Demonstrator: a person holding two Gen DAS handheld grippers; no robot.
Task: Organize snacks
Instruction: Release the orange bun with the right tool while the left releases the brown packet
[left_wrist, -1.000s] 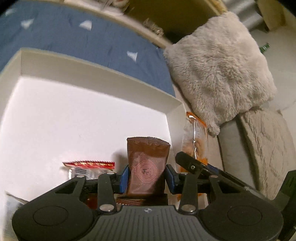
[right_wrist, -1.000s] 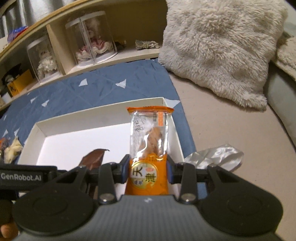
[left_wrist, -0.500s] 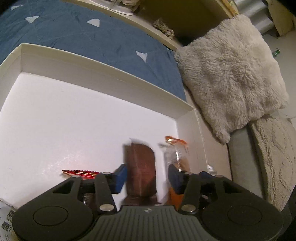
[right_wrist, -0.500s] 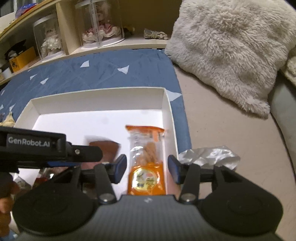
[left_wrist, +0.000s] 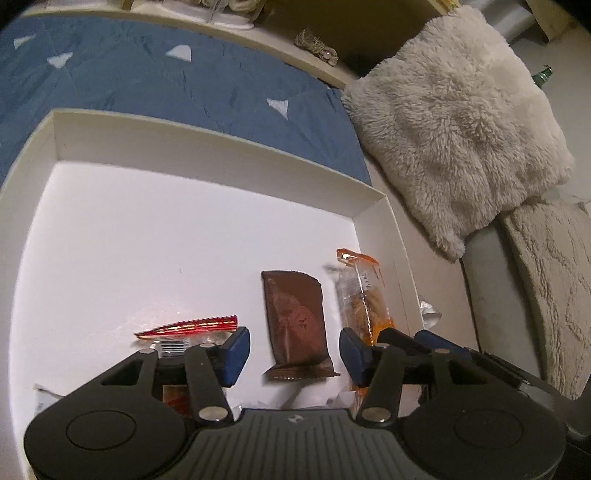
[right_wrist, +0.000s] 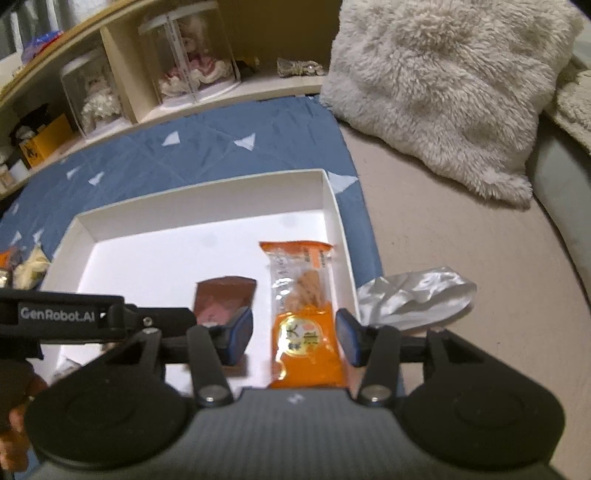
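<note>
While jaws gape, brown packet (left_wrist: 295, 325), orange packet (right_wrist: 304, 314), white box (left_wrist: 207, 155)

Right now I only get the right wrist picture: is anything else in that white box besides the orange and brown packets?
Observer: Yes. A red-edged packet lies left of the brown packet in the white box.
Operator: Are the left tongs holding the brown one?
Observer: No. They are open, and the whole packet lies flat between them, with a gap on either side.
Operator: Anything behind the fluffy pillow?
Observer: A green bottle top peeks out beyond it.
</note>
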